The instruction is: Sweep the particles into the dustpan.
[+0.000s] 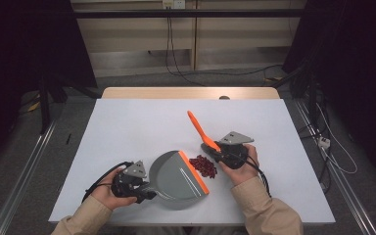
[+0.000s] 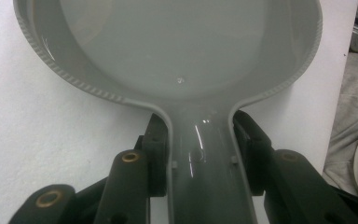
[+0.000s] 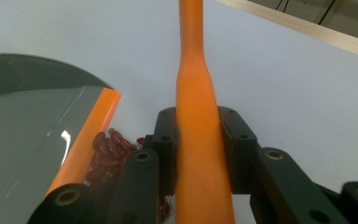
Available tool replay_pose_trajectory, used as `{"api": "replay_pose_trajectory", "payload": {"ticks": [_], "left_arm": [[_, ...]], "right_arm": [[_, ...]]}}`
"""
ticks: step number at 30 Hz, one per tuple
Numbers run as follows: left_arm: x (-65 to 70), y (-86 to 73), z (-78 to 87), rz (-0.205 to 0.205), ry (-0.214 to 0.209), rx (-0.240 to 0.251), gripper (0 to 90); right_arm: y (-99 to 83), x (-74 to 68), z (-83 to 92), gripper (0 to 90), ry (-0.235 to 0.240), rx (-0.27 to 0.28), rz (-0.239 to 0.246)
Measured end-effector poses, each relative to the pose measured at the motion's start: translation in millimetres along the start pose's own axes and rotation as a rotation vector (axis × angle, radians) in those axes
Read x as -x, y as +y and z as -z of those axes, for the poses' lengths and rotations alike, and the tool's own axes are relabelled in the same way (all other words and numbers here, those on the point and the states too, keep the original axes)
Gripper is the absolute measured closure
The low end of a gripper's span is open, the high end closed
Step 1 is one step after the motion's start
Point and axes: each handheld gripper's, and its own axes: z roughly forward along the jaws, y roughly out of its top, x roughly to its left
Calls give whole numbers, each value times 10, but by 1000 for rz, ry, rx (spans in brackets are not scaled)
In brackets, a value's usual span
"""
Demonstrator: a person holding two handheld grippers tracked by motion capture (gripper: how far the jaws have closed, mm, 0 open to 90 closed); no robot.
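A white table (image 1: 127, 127) carries the things; its top is plain and matt, and along its far edge a strip of light wood shows. A grey dustpan (image 1: 176, 178) with an orange front edge lies flat on the near part of the table. Just beside this edge, to the right, a small heap of dark red beans (image 1: 204, 165) lies directly on the white top, touching the edge or almost touching it.
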Motion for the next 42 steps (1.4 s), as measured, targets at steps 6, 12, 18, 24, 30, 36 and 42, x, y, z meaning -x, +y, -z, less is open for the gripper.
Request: {"api": "replay_pose_trajectory", "payload": {"ticks": [6, 12, 18, 24, 30, 36, 42], "left_arm": [[-16, 21, -30, 16, -9, 13, 631], [-9, 58, -62, 49, -15, 27, 629], [-42, 56, -80, 53, -13, 5, 599], [-50, 79, -102, 64, -18, 4, 611], [-50, 88, -103, 67, -23, -2, 619], [-48, 105, -118, 78, -29, -11, 623], [-42, 135, -137, 83, -22, -16, 625]], "right_arm": [[-5, -46, 2, 711, 3, -2, -9], [-9, -94, 13, 710, 1, -3, -6], [-5, -113, 7, 710, -4, -4, -9], [-8, -146, 7, 710, -6, -3, -20], [-8, -213, -2, 710, 3, 4, -53], [-6, -300, -3, 710, 15, 16, -99], [2, -387, -14, 710, -11, 23, -128]]}}
